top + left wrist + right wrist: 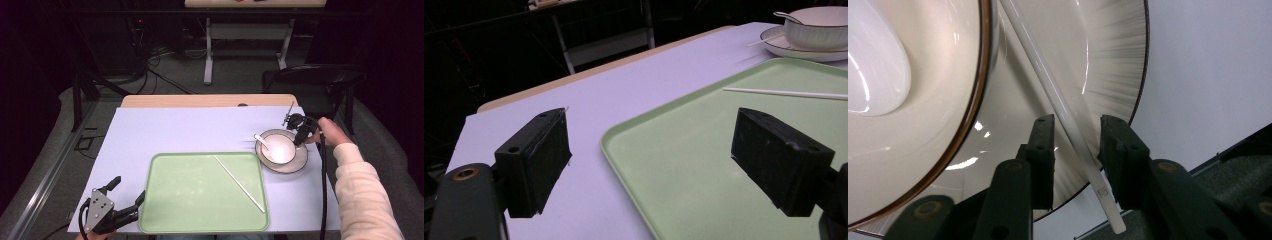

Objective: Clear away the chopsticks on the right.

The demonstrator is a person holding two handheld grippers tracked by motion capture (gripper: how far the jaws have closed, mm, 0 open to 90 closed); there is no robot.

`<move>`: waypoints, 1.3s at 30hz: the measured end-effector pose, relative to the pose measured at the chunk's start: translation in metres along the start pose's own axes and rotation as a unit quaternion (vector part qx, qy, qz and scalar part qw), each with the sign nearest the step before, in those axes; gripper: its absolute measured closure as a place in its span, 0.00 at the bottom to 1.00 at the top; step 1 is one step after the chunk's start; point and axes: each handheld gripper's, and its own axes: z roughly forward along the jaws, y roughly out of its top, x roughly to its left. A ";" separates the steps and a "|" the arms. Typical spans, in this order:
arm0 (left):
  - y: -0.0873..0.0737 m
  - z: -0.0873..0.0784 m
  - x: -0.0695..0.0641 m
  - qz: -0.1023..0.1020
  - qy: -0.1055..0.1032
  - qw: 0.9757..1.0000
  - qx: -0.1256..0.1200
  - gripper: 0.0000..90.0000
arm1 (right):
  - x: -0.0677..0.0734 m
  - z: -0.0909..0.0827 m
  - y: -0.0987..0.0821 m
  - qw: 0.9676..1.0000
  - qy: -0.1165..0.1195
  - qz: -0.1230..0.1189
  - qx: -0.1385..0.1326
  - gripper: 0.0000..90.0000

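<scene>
Right gripper view: our right claw (pixel 1075 160) stands narrowly apart around a chopstick (pixel 1058 102) lying on the plate (pixel 1113 65); closing off-centre, we judge, could flick it away.

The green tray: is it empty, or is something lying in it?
Not empty. The green tray holds one white chopstick, lying slantwise across its right half. Apart from that, its surface is bare.

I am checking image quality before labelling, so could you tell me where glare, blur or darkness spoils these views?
High view: dark surroundings, table evenly lit. Left gripper view: near black jaws soft, pale green plastic tray sharp. Right gripper view: bright glare streaks on the white ceramic bowl and saucer; the thin white chopstick stays clear.
</scene>
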 end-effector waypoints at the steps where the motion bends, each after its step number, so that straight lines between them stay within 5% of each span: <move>1: 0.000 0.000 0.000 0.000 0.000 1.000 0.000 0.17 | 0.001 0.002 0.000 1.000 -0.002 0.005 0.000 0.80; 12: 0.000 0.000 0.000 0.000 0.000 1.000 -0.001 0.17 | 0.007 0.005 -0.003 1.000 -0.026 0.000 -0.016 0.90; 23: 0.000 0.000 0.000 0.000 -0.001 1.000 -0.001 0.17 | 0.008 0.001 -0.009 0.998 -0.033 0.034 -0.037 0.93; 39: 0.000 0.001 -0.001 0.001 -0.001 1.000 0.005 0.17 | 0.024 -0.058 -0.016 0.991 -0.079 0.088 -0.054 0.93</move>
